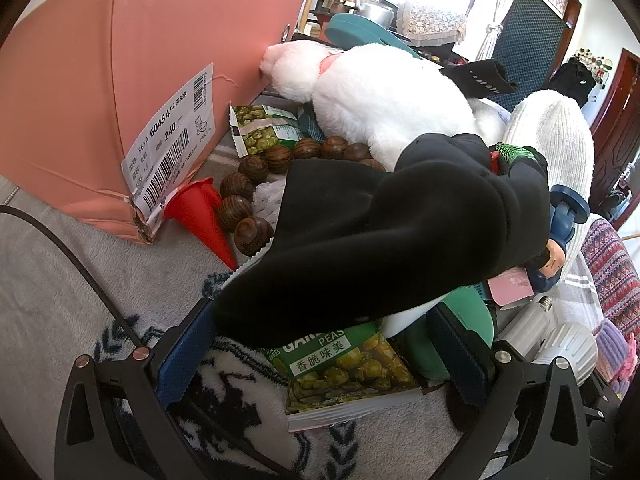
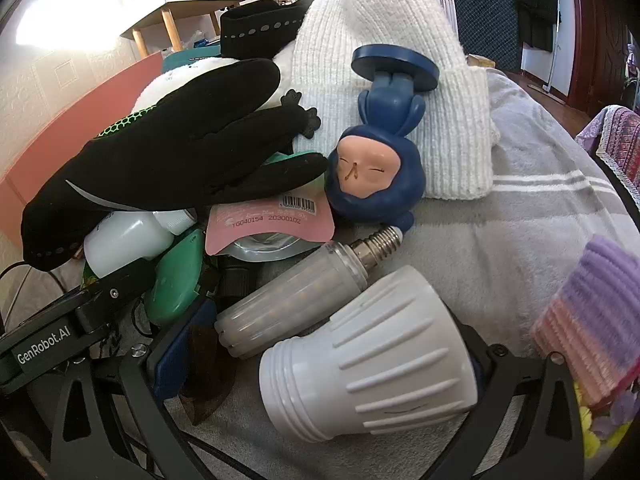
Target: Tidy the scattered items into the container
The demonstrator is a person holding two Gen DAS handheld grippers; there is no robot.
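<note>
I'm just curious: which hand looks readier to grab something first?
Probably the right gripper: its open jaws already straddle the big white bulb. The left gripper is open over a black glove and pea packet.

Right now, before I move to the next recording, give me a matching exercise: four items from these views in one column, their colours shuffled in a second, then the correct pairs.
Items:
1. cone
2. knit hat
3. cardboard box
4. figurine

Colours:
A. blue with a peach face
B. salmon pink
C. red
D. white

Pairs: 1-C, 2-D, 3-B, 4-A
</note>
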